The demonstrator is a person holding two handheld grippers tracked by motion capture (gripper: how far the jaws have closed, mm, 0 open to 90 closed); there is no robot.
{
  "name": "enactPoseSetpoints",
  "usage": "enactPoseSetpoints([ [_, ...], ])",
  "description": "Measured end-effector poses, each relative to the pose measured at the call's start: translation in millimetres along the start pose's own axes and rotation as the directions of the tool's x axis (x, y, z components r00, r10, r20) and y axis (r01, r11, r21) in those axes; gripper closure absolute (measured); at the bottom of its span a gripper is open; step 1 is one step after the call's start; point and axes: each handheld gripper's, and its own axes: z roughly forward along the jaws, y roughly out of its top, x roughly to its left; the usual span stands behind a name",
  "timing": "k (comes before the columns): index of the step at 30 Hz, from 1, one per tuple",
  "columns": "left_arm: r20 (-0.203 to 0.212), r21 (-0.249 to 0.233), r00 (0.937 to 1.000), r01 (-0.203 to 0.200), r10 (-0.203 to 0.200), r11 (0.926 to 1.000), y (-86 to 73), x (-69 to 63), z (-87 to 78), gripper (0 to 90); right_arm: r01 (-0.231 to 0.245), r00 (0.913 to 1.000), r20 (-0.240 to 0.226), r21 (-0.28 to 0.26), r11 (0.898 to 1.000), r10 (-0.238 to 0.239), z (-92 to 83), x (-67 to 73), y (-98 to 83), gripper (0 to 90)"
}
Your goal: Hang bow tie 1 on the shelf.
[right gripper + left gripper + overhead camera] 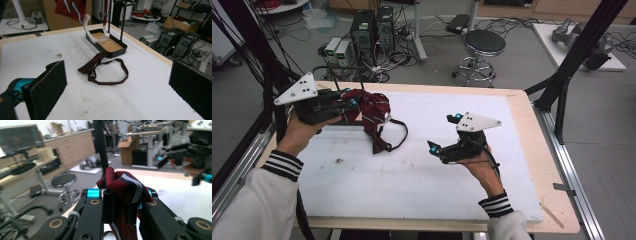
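A dark red tie [373, 106] with white and navy stripes hangs bunched over the table's back left, and my left gripper [350, 103] is shut on it. In the left gripper view the tie [126, 185] is pinched between the jaws of the left gripper [120, 195]. Its narrow end and thin neck loop [400, 131] rest on the white board. My right gripper [443, 133] hovers open at mid-table, apart from the tie. Past the wide-spread pads of the right gripper [120, 86], the neck loop [112, 75] lies flat and the lifted tie [72, 8] hangs at the top.
A black tray with a wooden floor [112, 47] and an upright black frame stands at the board's back left, just behind the tie. The white foam board [412, 175] covers the wooden table. A stool [484, 45], computers and cables stand on the floor beyond.
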Motion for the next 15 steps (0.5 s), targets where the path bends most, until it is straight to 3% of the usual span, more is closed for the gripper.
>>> enactPoseSetpoints([
  [9, -0.084, 0.003, 0.9964, -0.003, 0.003, 1.0, 1.3, 15.1, -19.2, 80.8, -0.013, 0.9997, 0.023, 0.006, 1.0, 0.013, -7.5, -2.7, -11.2, 0.8],
  [15, -0.144, 0.007, 0.9896, -0.001, 0.002, 1.0, 0.7, 25.3, -33.7, 80.9, -0.019, 0.999, 0.04, 0.003, 1.0, 0.019, -12.0, -3.4, -17.3, 0.8],
])
